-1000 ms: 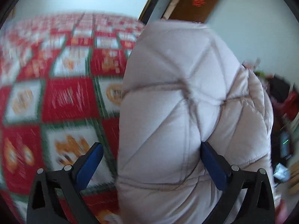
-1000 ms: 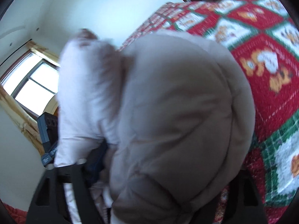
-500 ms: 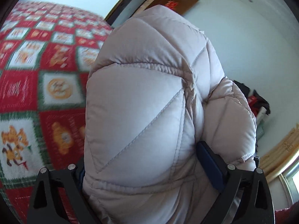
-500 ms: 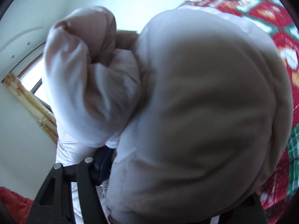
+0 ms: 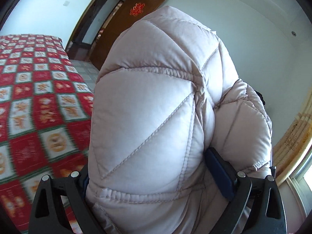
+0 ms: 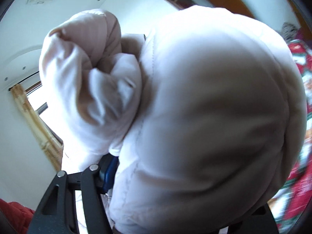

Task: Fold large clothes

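Observation:
A pale pink quilted puffer jacket (image 5: 156, 117) fills both views. My left gripper (image 5: 154, 177) is shut on a thick fold of it, which bulges up between the blue pads (image 5: 218, 173) and hides the left pad. My right gripper (image 6: 175, 175) is shut on another part of the jacket (image 6: 214, 117); only its left blue pad (image 6: 110, 172) shows, and a bunched sleeve or hem (image 6: 87, 78) hangs at upper left. The jacket is held up in the air, off the bed.
A bed with a red, green and white patchwork quilt (image 5: 39, 107) lies at left in the left wrist view and at the right edge of the right wrist view (image 6: 300, 136). A brown door (image 5: 126, 29) stands behind. A curtained window (image 6: 35, 117) is at left.
Both grippers have lifted and tilted upward with the jacket; the bed has dropped away in both views and more wall, ceiling and window show. Both grips hold.

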Available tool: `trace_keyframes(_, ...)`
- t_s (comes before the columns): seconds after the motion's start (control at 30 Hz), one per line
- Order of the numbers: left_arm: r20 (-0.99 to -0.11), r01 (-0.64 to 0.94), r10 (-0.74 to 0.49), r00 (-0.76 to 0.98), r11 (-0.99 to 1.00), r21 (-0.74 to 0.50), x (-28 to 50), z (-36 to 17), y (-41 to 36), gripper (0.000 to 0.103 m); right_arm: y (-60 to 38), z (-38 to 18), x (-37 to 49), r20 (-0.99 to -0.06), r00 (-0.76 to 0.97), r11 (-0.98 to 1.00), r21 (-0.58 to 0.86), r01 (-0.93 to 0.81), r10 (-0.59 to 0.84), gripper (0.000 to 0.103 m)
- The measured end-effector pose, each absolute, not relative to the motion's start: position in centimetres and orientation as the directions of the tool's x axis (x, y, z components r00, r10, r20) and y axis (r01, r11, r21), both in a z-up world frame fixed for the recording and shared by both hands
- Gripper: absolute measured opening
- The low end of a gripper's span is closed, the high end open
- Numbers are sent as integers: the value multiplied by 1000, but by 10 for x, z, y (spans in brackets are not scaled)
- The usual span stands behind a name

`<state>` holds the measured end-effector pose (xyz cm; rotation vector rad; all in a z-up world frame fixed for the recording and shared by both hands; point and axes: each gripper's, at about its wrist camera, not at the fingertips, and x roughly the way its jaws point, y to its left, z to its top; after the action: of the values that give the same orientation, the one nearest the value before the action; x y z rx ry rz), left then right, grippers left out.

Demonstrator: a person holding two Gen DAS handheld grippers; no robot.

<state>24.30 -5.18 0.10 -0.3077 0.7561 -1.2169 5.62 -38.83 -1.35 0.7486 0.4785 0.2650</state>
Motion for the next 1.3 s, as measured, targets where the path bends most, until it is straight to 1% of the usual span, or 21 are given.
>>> trace_keyframes(0.1, -424, 717, -889, 176, 410, -563, 252, -12, -99, 97, -431, -27, 58, -361, 871, 704, 710, 24, 334, 66)
trace_keyframes(0.2, -539, 699, -811, 226, 521, -491, 267, -37, -143, 97, -472, -64, 72, -404, 854, 659, 745, 100, 327, 66)
trace_keyframes(0.27, -627, 668, -732, 267, 609, -428, 272, -58, -162, 97, -495, -94, 86, -432, 839, 626, 766, 149, 330, 66)
trace_keyframes(0.33, -675, 627, -669, 310, 678, -384, 281, -71, -170, 97, -511, -117, 96, -424, 841, 586, 793, 165, 337, 66)
trace_keyframes(0.37, -678, 612, -659, 326, 694, -380, 283, -74, -170, 97, -517, -125, 97, -402, 849, 564, 811, 157, 342, 68)
trace_keyframes(0.4, -679, 600, -652, 339, 705, -378, 280, -75, -168, 98, -522, -130, 99, -395, 855, 556, 816, 158, 337, 77)
trace_keyframes(0.5, -673, 574, -624, 397, 741, -348, 288, -84, -172, 99, -533, -132, 117, -420, 857, 577, 795, 189, 299, 80)
trace_keyframes(0.63, -659, 581, -581, 478, 772, -258, 291, -92, -181, 102, -533, -126, 121, -456, 842, 617, 761, 200, 289, 83)
trace_keyframes(0.67, -658, 587, -576, 485, 772, -244, 291, -94, -181, 102, -524, -126, 115, -473, 833, 629, 749, 208, 287, 83)
trace_keyframes(0.7, -659, 591, -573, 487, 772, -234, 291, -95, -180, 102, -512, -121, 115, -493, 826, 644, 732, 223, 274, 88)
trace_keyframes(0.73, -662, 594, -569, 488, 772, -226, 289, -94, -182, 102, -507, -116, 109, -510, 823, 662, 710, 239, 251, 90)
trace_keyframes(0.8, -668, 597, -558, 492, 775, -208, 284, -90, -183, 102, -512, -109, 98, -511, 832, 692, 682, 237, 218, 90)
trace_keyframes(0.87, -672, 600, -547, 499, 778, -188, 281, -88, -187, 102, -521, -107, 79, -538, 826, 704, 651, 284, 165, 91)
trace_keyframes(0.9, -673, 600, -544, 502, 779, -183, 280, -88, -187, 102, -529, -105, 66, -555, 821, 709, 632, 313, 134, 90)
trace_keyframes(0.93, -673, 599, -544, 501, 779, -184, 280, -88, -187, 102, -535, -101, 52, -595, 801, 733, 574, 364, 68, 91)
trace_keyframes(1.0, -676, 598, -545, 496, 779, -190, 282, -89, -186, 102, -542, -97, 31, -681, 725, 752, 421, 507, -108, 91)
trace_keyframes(1.07, -679, 594, -544, 494, 781, -193, 283, -89, -187, 102, -555, -91, 15, -732, 629, 696, 307, 649, -263, 87)
trace_keyframes(1.13, -682, 592, -542, 492, 782, -194, 283, -89, -187, 102, -569, -88, 3, -748, 575, 644, 265, 718, -332, 79)
trace_keyframes(1.2, -683, 593, -536, 496, 784, -185, 282, -88, -188, 102, -570, -84, -9, -747, 558, 632, 243, 736, -362, 78)
trace_keyframes(1.23, -683, 593, -534, 498, 784, -181, 282, -88, -188, 102, -564, -81, -7, -755, 512, 630, 173, 757, -409, 78)
trace_keyframes(1.3, -684, 594, -534, 497, 784, -181, 282, -88, -188, 102, -565, -82, -3, -770, 368, 594, -18, 804, -522, 78)
